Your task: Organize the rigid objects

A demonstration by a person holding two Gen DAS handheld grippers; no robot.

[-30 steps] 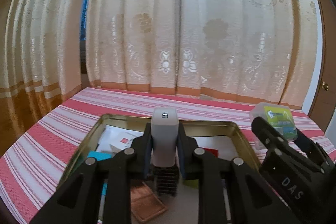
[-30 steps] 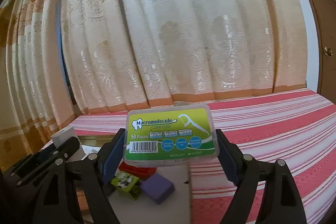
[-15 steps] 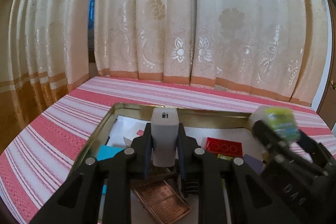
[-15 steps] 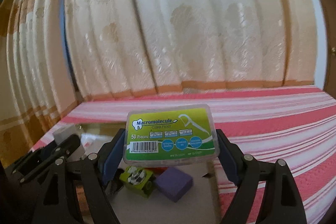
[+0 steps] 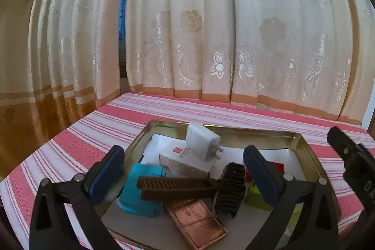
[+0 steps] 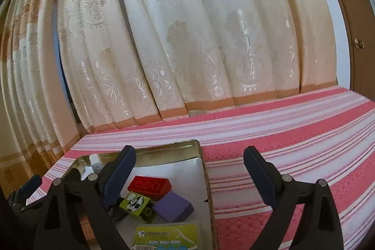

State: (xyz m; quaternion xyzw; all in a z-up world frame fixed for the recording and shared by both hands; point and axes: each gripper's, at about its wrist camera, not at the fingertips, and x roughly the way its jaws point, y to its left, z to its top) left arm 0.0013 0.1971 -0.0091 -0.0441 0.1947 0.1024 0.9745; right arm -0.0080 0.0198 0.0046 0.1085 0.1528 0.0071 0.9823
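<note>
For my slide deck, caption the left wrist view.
Open left tongs over a tin holding a white charger, comb and blue box.

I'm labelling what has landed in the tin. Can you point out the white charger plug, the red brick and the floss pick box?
white charger plug (image 5: 202, 141), left wrist view, on its white body.
red brick (image 6: 150, 186), right wrist view, on its studded top.
floss pick box (image 6: 167, 236), right wrist view, on its green label.
</note>
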